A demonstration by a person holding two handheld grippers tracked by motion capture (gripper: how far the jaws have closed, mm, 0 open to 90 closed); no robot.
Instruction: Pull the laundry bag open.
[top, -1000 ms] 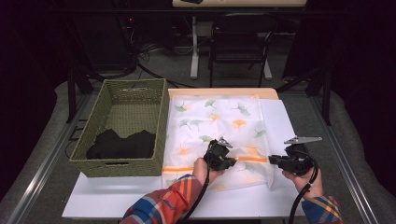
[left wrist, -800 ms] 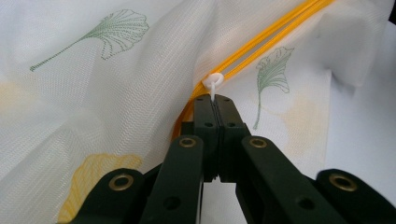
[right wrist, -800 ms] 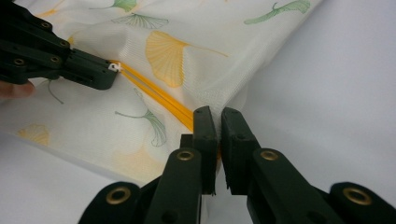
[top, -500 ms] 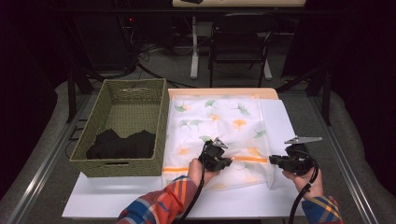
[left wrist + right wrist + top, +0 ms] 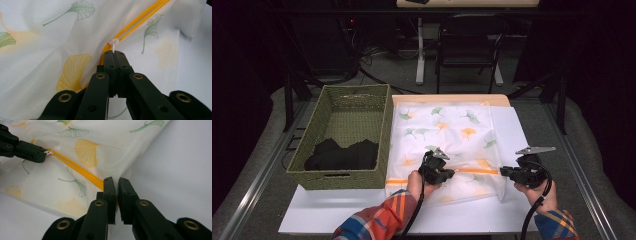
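A white mesh bag [image 5: 447,130] printed with green and orange ginkgo leaves lies flat on a white sheet. An orange zipper [image 5: 477,171] runs across the end of the bag nearest me. My left gripper [image 5: 452,173] is shut on the small white zipper pull [image 5: 113,43], partway along the zipper [image 5: 140,22]. My right gripper [image 5: 503,171] is shut on the bag's edge at the right end of the zipper [image 5: 77,168], with fabric pinched between its jaws [image 5: 117,181]. The right gripper view also shows the left gripper [image 5: 43,155] farther off, holding the pull [image 5: 48,152].
A green woven basket [image 5: 384,130] stands to the left of the bag, with a black cloth [image 5: 342,154] in it. The white sheet [image 5: 512,130] extends past the bag on the right and toward me. A chair [image 5: 467,50] and cables stand beyond the table's far edge.
My left gripper has slid a little to the left along the zipper with the pull in it. The right gripper has stayed where it was.
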